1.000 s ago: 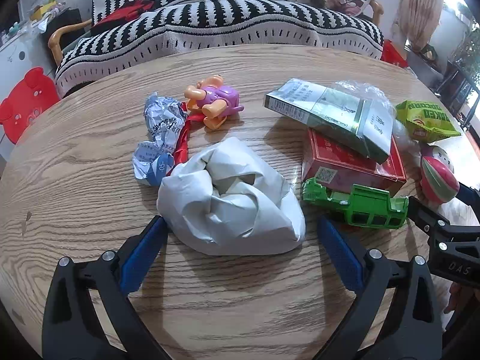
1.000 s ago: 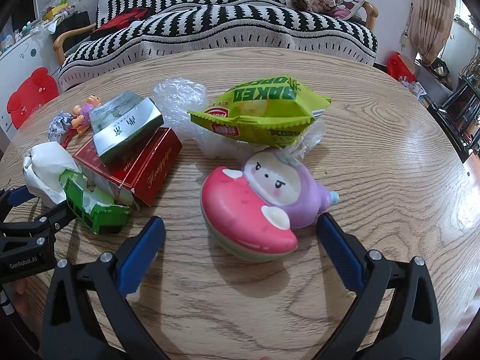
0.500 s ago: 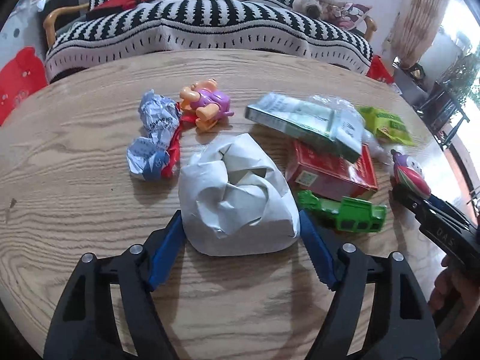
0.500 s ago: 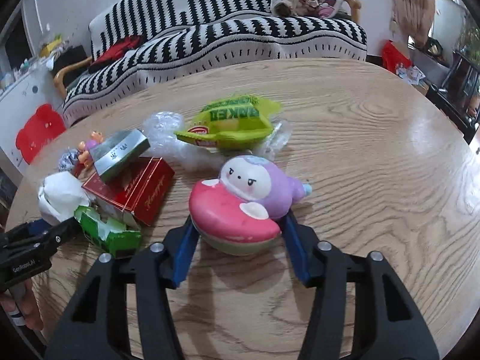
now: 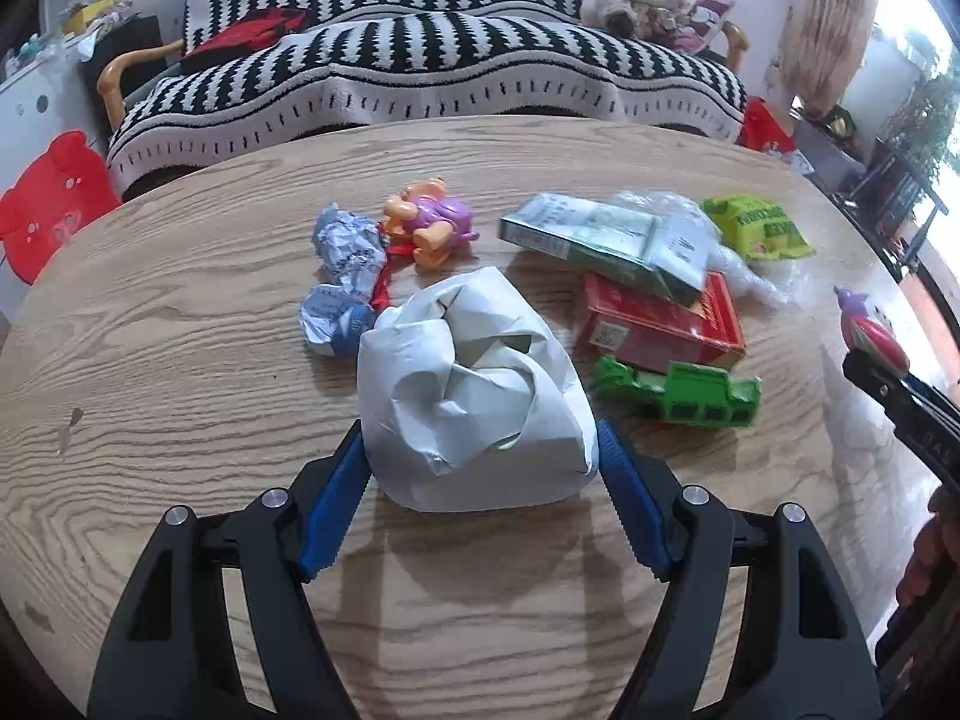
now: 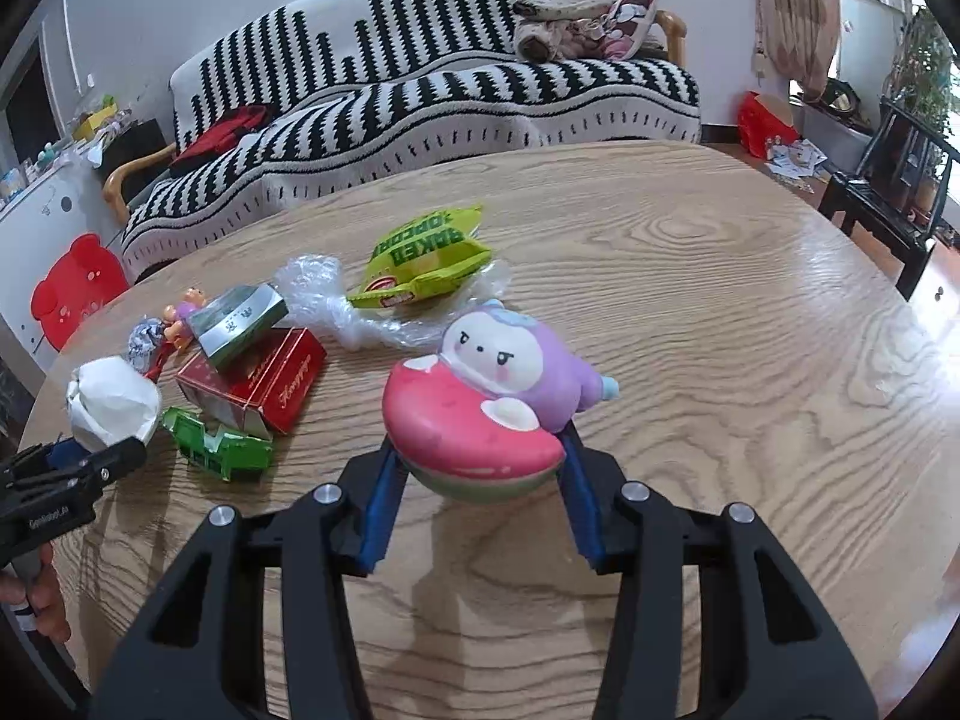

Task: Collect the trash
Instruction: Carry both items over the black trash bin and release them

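Note:
My left gripper point(image 5: 480, 474) is shut on a crumpled white paper ball point(image 5: 474, 384) and holds it above the round wooden table point(image 5: 180, 360). My right gripper point(image 6: 480, 474) is shut on a pink and purple squishy toy point(image 6: 492, 408) and holds it above the table. The paper ball also shows in the right wrist view point(image 6: 111, 405), with the left gripper point(image 6: 66, 468) on it. On the table lie a crumpled silver wrapper point(image 5: 345, 276), a green snack bag point(image 6: 426, 264), clear plastic wrap point(image 6: 324, 300), a green-silver box point(image 5: 606, 240) and a red box point(image 5: 660, 324).
A small orange and purple toy figure point(image 5: 429, 222) and a green toy truck point(image 5: 678, 390) stand on the table among the litter. A striped sofa point(image 5: 420, 60) stands behind the table. A dark chair point(image 6: 888, 180) is at the right.
Both grippers closed from open: the left on the paper ball, the right on the squishy toy. Both objects have risen off the table.

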